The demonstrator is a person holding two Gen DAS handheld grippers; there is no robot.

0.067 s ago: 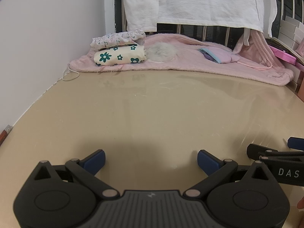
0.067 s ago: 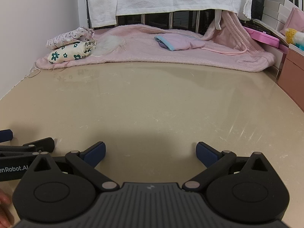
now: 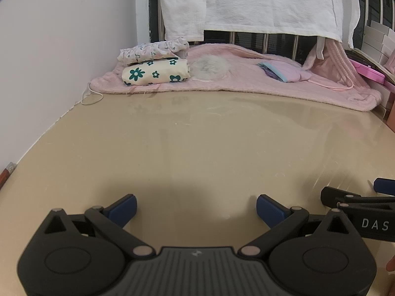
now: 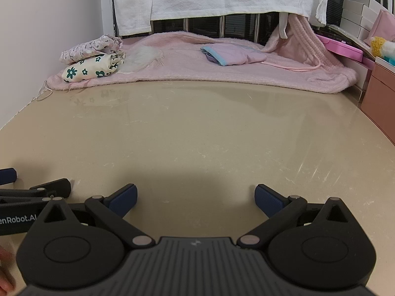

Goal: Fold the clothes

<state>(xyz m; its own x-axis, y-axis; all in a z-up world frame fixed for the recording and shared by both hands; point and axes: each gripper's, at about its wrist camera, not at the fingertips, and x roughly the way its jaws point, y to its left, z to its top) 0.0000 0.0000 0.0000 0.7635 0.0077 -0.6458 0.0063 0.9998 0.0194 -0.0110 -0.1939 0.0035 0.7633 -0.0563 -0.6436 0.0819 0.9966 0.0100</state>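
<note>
Two folded garments sit stacked at the far left of a pink blanket [image 3: 246, 79]: a cream one with green flowers [image 3: 155, 74] and a small-print one [image 3: 153, 50] on top. A folded lilac garment with a blue edge [image 3: 286, 72] lies further right on the blanket [image 4: 222, 74], and it shows as the lilac garment [image 4: 232, 54] in the right wrist view. My left gripper [image 3: 196, 208] hovers open over the bare beige table [image 3: 209, 143], nothing between its fingers. My right gripper [image 4: 195, 197] is open beside it, also with nothing held.
A white towel [image 3: 259, 2] hangs over a rail behind the blanket. A white wall runs along the left. Pink and white boxes [image 4: 358, 24] and a brown cabinet [image 4: 380, 93] stand at the right edge. A thin white cord [image 3: 91, 96] lies by the wall.
</note>
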